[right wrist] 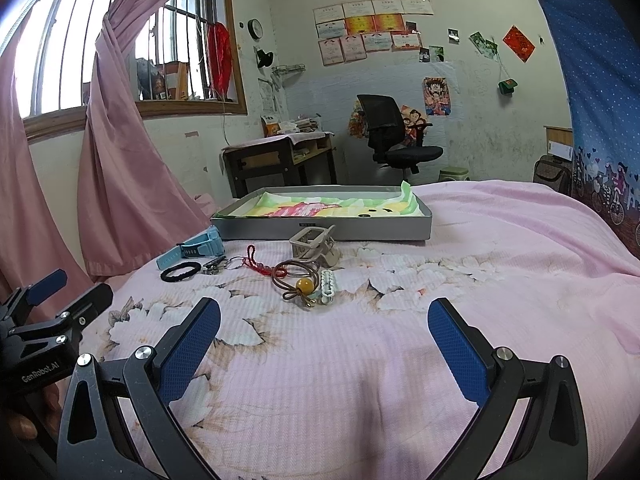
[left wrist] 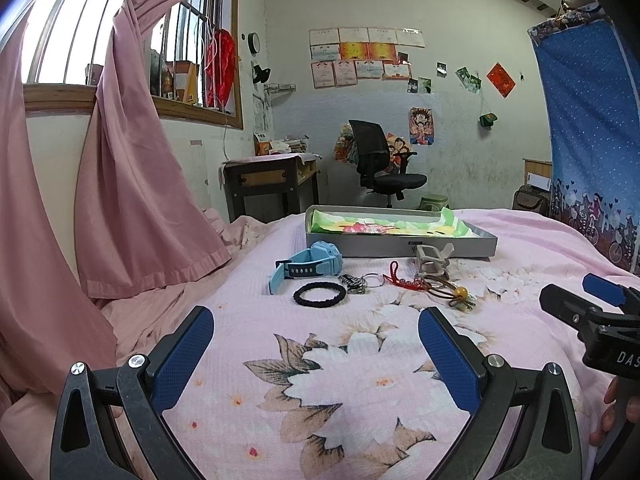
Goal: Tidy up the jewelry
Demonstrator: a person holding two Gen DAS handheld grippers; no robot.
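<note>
A grey tray (left wrist: 400, 247) (right wrist: 320, 234) lined with colourful paper sits on the pink bed. In front of it lie a blue watch (left wrist: 308, 266) (right wrist: 192, 249), a black hair band (left wrist: 319, 293) (right wrist: 181, 271), a key ring (left wrist: 360, 282) (right wrist: 224, 263), a red cord (left wrist: 400, 278) (right wrist: 258, 262), a beige hair claw (left wrist: 430, 258) (right wrist: 316, 247), a brown tie with an amber bead (left wrist: 460, 293) (right wrist: 302, 283) and a white clip (right wrist: 327, 286). My left gripper (left wrist: 316, 344) is open and empty, short of the hair band. My right gripper (right wrist: 324, 336) is open and empty, near the bead tie.
The bed cover (left wrist: 320, 380) (right wrist: 500, 280) is pink with a flower print. Pink curtains (left wrist: 140, 200) hang at the left. A desk (left wrist: 272, 184) and a black chair (left wrist: 384, 168) stand beyond the bed. A blue curtain (left wrist: 592, 140) hangs at the right.
</note>
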